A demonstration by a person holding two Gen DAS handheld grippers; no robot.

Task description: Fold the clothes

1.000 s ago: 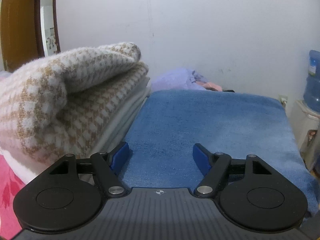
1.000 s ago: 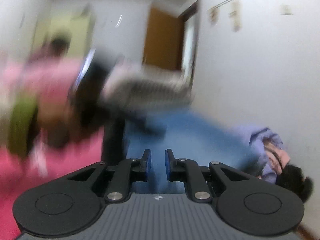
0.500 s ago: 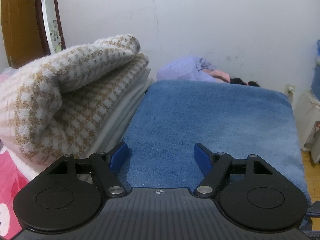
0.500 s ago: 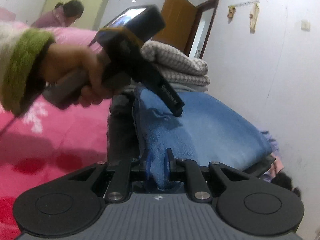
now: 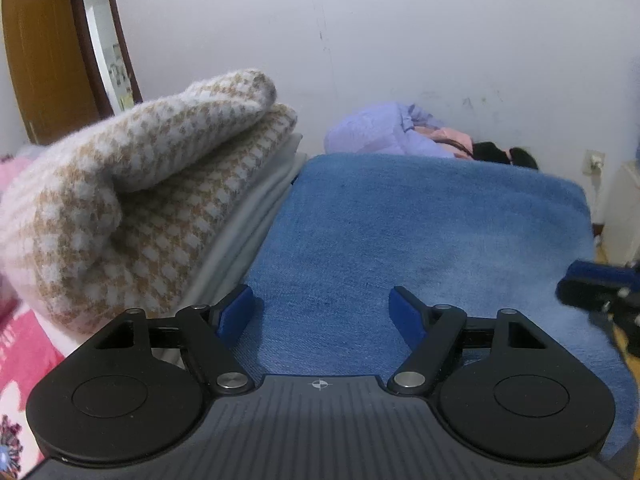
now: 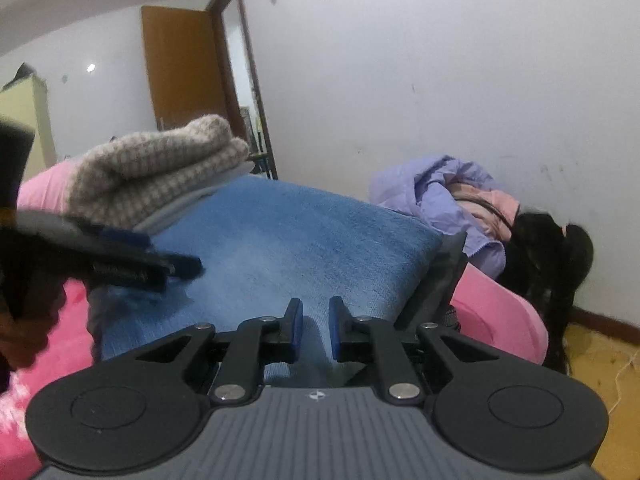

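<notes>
Right gripper [image 6: 314, 330] nearly closed, pinching near edge of folded blue terry-cloth garment [image 6: 280, 248]. Left gripper [image 5: 322, 312] wide open, empty, over same garment's near left edge. Garment flat on pink bed [image 6: 500, 316], long axis running away toward wall.

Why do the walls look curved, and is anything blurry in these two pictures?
Both views come through fisheye lenses, which bend the door frame and the corners. The left wrist view is mostly sharp; only the right gripper at its edge is smeared. In the right wrist view the left gripper and the hand holding it blur.
</notes>
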